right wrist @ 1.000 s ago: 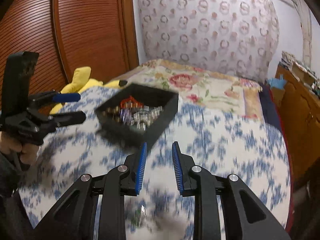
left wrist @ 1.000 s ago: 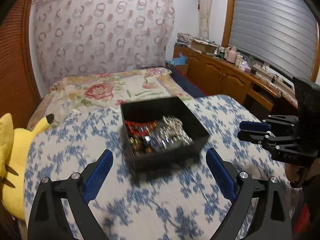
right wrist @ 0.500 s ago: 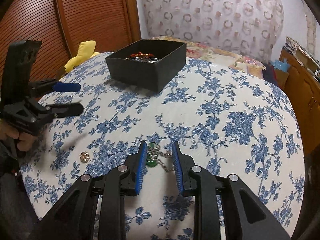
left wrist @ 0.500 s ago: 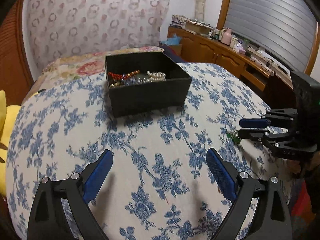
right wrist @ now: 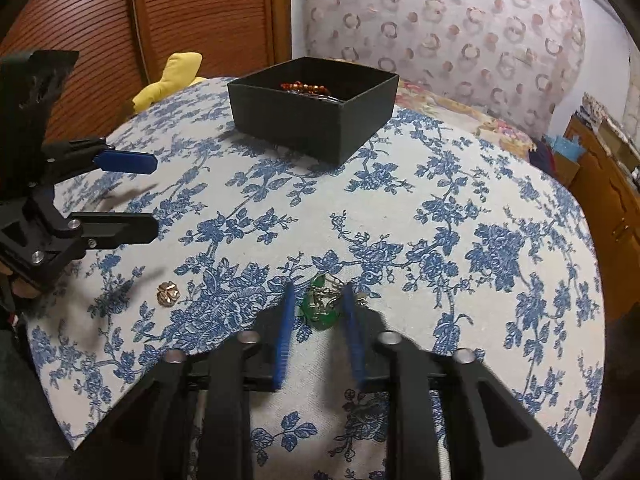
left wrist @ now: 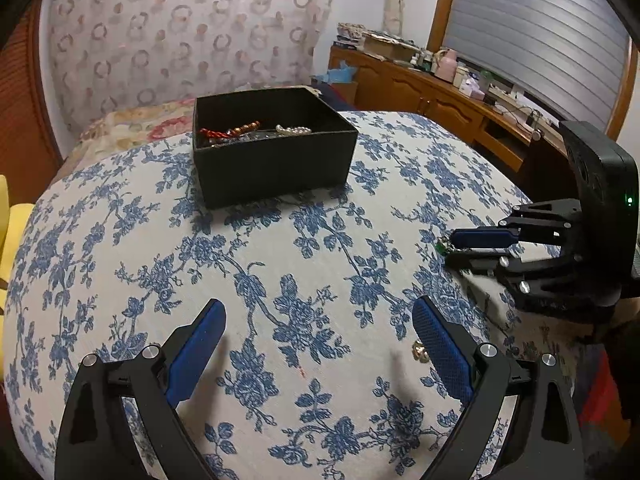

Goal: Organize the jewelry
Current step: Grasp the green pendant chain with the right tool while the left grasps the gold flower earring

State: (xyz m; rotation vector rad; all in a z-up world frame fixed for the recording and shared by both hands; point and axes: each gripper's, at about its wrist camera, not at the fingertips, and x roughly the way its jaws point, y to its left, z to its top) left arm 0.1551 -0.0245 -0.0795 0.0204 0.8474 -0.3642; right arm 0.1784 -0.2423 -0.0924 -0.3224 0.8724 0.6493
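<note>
A green and gold jewelry piece (right wrist: 320, 306) lies on the blue-flowered tablecloth (right wrist: 460, 240) between the blue pads of my right gripper (right wrist: 318, 292). Its jaws are closing, with slim gaps still showing on either side of the piece. From the left wrist view the same right gripper (left wrist: 450, 248) has the green piece (left wrist: 442, 246) at its tips. My left gripper (left wrist: 316, 306) stands wide open, holding nothing. A small gold clover-shaped piece (left wrist: 420, 350) lies just by its right finger. The black box (left wrist: 272, 152) at the far side holds red beads and pearls.
The round table drops off near both grippers. A yellow plush toy (right wrist: 172, 80) sits beyond the far left rim, a floral bed (left wrist: 132, 128) behind the box. A wooden sideboard (left wrist: 440, 96) with clutter runs along the right under a shuttered window.
Both grippers came down toward the tablecloth and then held. The right jaws narrowed around the green piece. The left gripper stayed wide open.
</note>
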